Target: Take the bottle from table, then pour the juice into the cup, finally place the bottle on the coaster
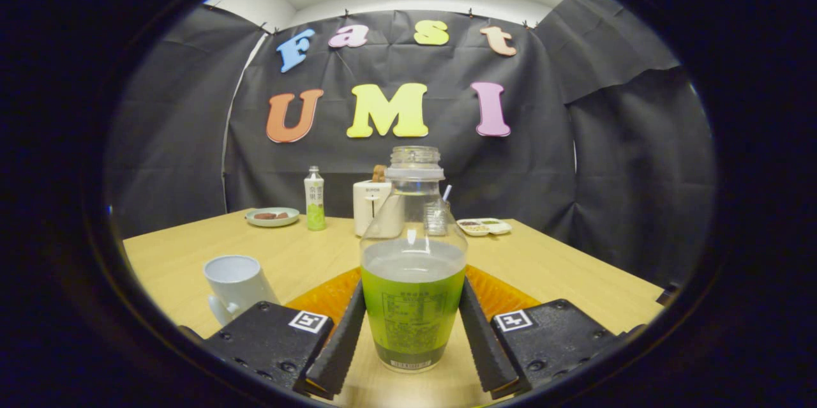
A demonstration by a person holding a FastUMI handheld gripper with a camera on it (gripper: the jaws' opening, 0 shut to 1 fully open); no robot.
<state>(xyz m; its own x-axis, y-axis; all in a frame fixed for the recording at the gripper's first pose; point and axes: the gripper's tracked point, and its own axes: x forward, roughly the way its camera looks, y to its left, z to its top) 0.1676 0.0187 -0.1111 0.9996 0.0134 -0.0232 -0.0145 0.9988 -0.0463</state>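
Note:
A clear bottle [413,306] with a green label and no cap stands upright between my fingers, holding pale juice up to about its shoulder. My gripper [413,296] is shut on it, with both fingers pressing on the label's sides. Just behind the bottle an orange ribbed coaster [504,296] lies flat on the wooden table [574,274]. I cannot tell whether the bottle's base rests on the table or hangs a little above it. A white cup [235,280] stands to the left, beside my left finger.
Along the table's far edge stand a small green-labelled bottle [314,198], a plate [272,216] with food, a white toaster [373,204], a small glass [436,216] with a straw and a white snack dish [485,226]. Black cloth walls close the booth.

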